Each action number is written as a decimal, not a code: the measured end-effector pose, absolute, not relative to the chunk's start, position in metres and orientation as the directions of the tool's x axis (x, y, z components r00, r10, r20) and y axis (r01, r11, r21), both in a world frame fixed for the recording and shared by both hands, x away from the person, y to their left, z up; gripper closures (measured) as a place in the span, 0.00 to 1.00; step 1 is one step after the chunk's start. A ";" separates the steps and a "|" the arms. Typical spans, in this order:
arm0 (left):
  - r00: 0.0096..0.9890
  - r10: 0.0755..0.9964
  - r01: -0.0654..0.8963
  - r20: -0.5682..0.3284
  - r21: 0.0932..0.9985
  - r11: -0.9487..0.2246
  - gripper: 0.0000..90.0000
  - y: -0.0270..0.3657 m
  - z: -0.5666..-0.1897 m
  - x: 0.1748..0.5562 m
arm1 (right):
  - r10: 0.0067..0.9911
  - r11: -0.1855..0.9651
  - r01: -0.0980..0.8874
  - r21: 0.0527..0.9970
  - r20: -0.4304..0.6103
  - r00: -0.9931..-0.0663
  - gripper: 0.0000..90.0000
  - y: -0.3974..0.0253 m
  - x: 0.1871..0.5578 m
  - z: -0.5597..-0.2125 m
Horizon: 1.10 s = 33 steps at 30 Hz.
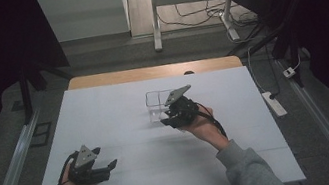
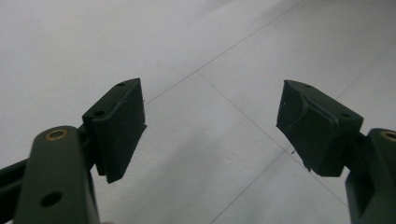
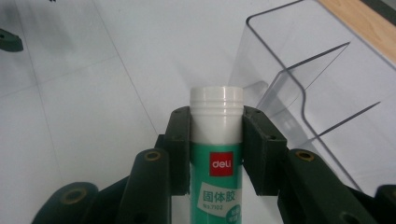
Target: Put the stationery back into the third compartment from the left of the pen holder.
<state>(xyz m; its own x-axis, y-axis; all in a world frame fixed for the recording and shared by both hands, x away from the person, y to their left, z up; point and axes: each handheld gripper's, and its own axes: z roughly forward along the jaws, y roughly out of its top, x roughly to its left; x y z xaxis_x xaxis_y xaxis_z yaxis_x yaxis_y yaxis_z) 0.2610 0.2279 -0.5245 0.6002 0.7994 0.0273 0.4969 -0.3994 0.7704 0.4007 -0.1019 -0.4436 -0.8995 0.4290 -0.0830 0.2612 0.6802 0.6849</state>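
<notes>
A green glue stick (image 3: 217,154) with a white cap and a red label stands between the jaws of my right gripper (image 3: 216,126), which is shut on it. In the high view the right gripper (image 1: 170,117) sits beside the clear plastic box (image 1: 156,103) near the table's middle. That open-topped box (image 3: 317,88) appears at the right of the right gripper view, close to the glue stick's cap. My left gripper (image 1: 109,166) rests low at the front left of the white table (image 1: 119,105). Its jaws (image 2: 210,130) stand wide open with nothing but bare tabletop between them.
A wooden strip (image 1: 154,72) runs along the table's far edge. Beyond it are desk legs (image 1: 155,18) and cables on the floor. A power strip (image 1: 274,103) lies on the floor to the right. Metal rails run along both sides of the table.
</notes>
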 end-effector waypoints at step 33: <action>0.603 0.797 0.493 0.033 0.770 -0.405 0.26 0.227 -0.524 0.261 | 0.518 0.470 0.201 0.859 -0.085 -0.851 0.71 -0.131 0.395 -0.396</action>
<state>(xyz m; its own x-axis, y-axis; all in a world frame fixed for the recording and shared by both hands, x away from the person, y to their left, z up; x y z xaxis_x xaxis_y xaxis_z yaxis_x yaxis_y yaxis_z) 0.2613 0.2270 -0.5244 0.6033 0.7968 0.0325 0.4931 -0.4047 0.7701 0.3951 -0.1310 -0.3964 -0.8513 0.5178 -0.0846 0.2006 0.4703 0.8594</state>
